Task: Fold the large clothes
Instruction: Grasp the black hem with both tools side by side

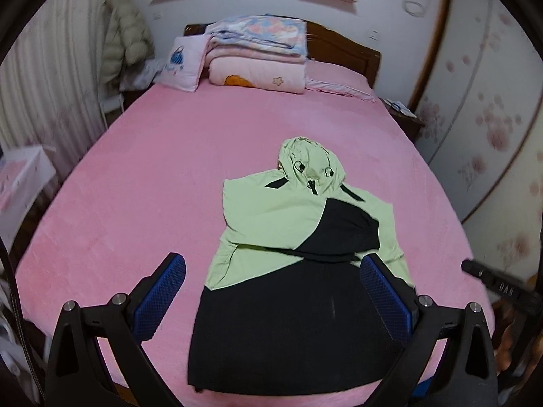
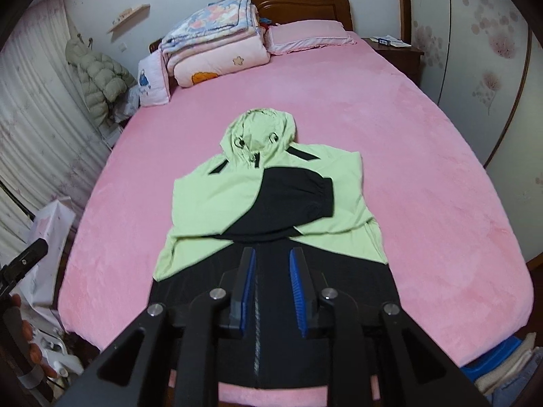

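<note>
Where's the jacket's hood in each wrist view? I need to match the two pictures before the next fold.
Left wrist: the green hood lies right of centre at mid height, at the far end of the jacket.
Right wrist: the hood lies just left of centre, above mid height.
Shared landmark: the stack of folded quilts against the headboard, beyond the hood in both.

I count one green-and-black hooded jacket [image 2: 271, 203] at centre frame on one pink bed [image 2: 424, 169]. Upper left holds one stack of folded quilts [image 2: 213, 44], two pillows [image 2: 305, 35], and one puffer coat [image 2: 98, 81]. My two grippers: left [image 1: 273, 285], right [image 2: 271, 281].
</note>
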